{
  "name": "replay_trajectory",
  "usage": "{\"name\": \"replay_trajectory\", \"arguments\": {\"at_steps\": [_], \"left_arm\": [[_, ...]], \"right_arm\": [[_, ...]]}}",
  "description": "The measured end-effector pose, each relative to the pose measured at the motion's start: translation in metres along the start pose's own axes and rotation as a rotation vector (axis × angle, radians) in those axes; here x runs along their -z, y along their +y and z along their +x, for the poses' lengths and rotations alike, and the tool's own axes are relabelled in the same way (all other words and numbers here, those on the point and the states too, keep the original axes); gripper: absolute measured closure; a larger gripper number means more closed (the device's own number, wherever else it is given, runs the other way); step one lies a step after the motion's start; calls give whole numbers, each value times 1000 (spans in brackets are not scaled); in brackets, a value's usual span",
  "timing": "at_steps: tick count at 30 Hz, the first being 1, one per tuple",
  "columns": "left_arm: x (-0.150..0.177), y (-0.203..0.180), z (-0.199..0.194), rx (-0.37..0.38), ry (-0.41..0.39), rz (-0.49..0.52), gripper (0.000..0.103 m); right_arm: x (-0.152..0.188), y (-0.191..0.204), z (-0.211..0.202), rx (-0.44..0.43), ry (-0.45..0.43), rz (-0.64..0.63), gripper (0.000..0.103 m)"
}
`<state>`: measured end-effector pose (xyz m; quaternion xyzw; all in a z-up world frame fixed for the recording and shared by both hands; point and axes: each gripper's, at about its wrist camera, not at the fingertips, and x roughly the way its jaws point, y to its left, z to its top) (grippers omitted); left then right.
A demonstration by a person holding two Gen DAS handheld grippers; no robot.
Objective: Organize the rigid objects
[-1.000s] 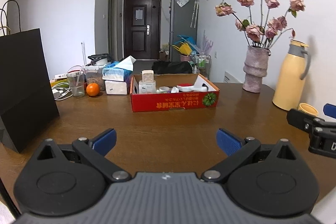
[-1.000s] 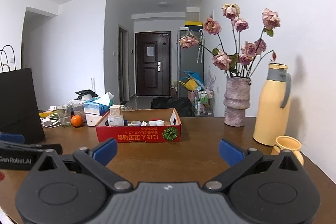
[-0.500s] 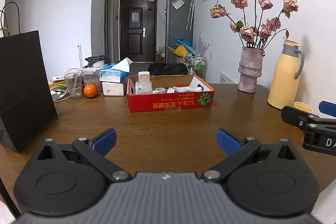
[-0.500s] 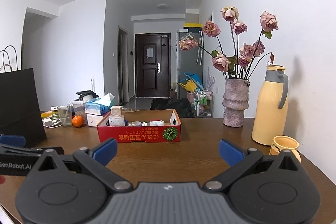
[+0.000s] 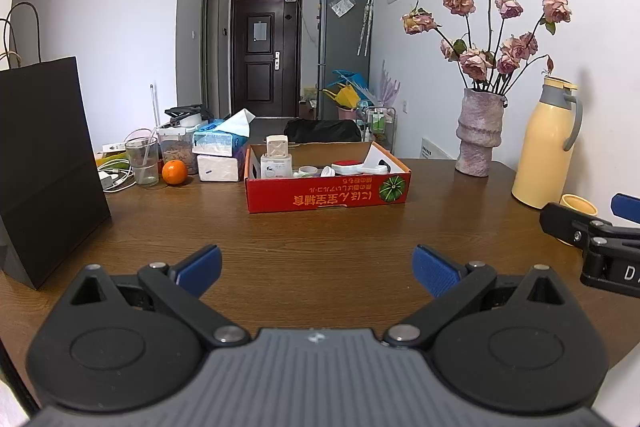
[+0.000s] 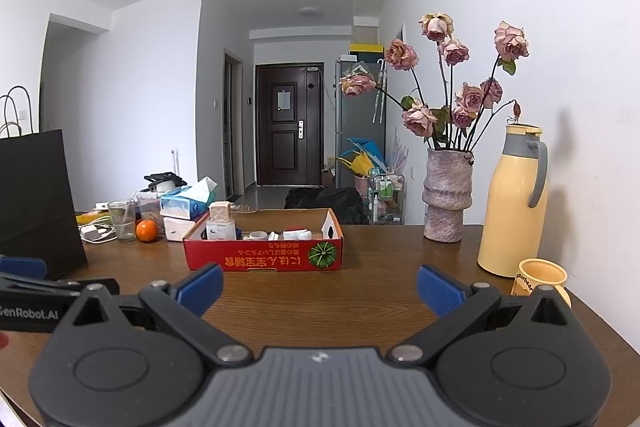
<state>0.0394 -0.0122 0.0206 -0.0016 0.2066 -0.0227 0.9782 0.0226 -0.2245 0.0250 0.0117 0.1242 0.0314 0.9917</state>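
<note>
A red cardboard box (image 5: 328,193) (image 6: 264,259) stands mid-table and holds several small white items, among them a bottle with a beige cap (image 5: 276,157) (image 6: 220,221). My left gripper (image 5: 316,269) is open and empty, low over the near table, well short of the box. My right gripper (image 6: 318,289) is open and empty, also short of the box. The right gripper's body shows at the right edge of the left wrist view (image 5: 592,239). The left gripper's body shows at the left edge of the right wrist view (image 6: 44,295).
A black paper bag (image 5: 44,163) stands at the left. An orange (image 5: 174,172), a glass (image 5: 142,161), tissue boxes (image 5: 218,155) and cables lie at the back left. A vase of roses (image 5: 478,135), a yellow thermos (image 5: 546,147) and a yellow cup (image 6: 538,277) stand at the right.
Both grippers have drawn back and risen slightly, so the box looks a little farther away. Both jaws stay open and empty.
</note>
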Motion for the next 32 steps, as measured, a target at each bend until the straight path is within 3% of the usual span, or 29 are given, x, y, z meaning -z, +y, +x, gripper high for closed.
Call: {"name": "replay_trajectory", "arguments": {"at_steps": [32], "left_arm": [[2, -2, 3, -4, -1, 10, 0]], "right_arm": [[0, 0, 0, 0, 1, -2, 0]]}}
